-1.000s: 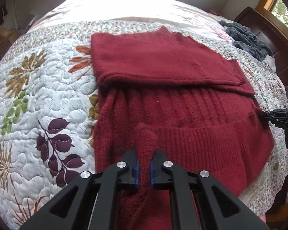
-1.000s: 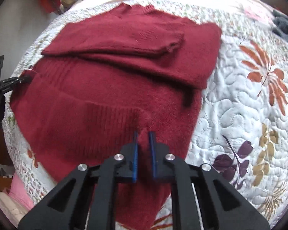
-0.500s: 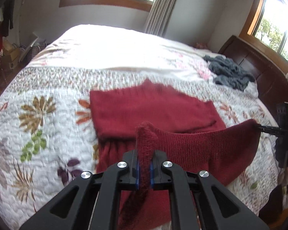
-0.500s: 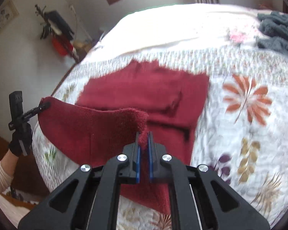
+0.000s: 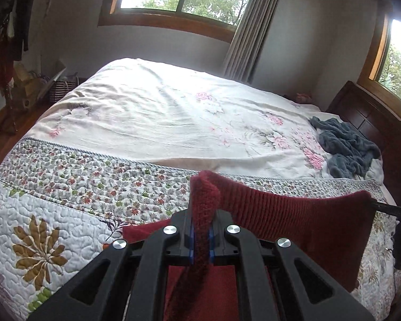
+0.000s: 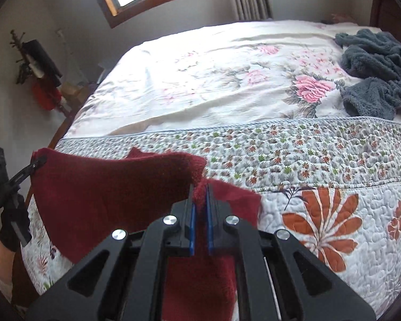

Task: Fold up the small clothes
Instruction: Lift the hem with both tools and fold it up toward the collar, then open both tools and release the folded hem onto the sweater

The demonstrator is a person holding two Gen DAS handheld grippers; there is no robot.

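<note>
1. Left gripper (image 5: 200, 236) and right gripper (image 6: 199, 214) each pinch a hem corner of the red sweater (image 5: 294, 214), raised above the quilt (image 5: 66, 214).
2. Judged mid-fold; next, carry the hem toward twelve o'clock; lay it down evenly.

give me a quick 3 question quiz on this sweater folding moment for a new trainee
1. True or false: both grippers are shut on the red sweater.
2. What lies crumpled near the headboard? A) grey fuzzy garment B) yellow towel C) pillow
3. Fill in: the lifted sweater edge hangs stretched between the left gripper and the ______ gripper.

Key
1. True: the left gripper and the right gripper each pinch a bunch of the knit.
2. A: the grey fuzzy garment lies on the floral sheet.
3. right
</note>
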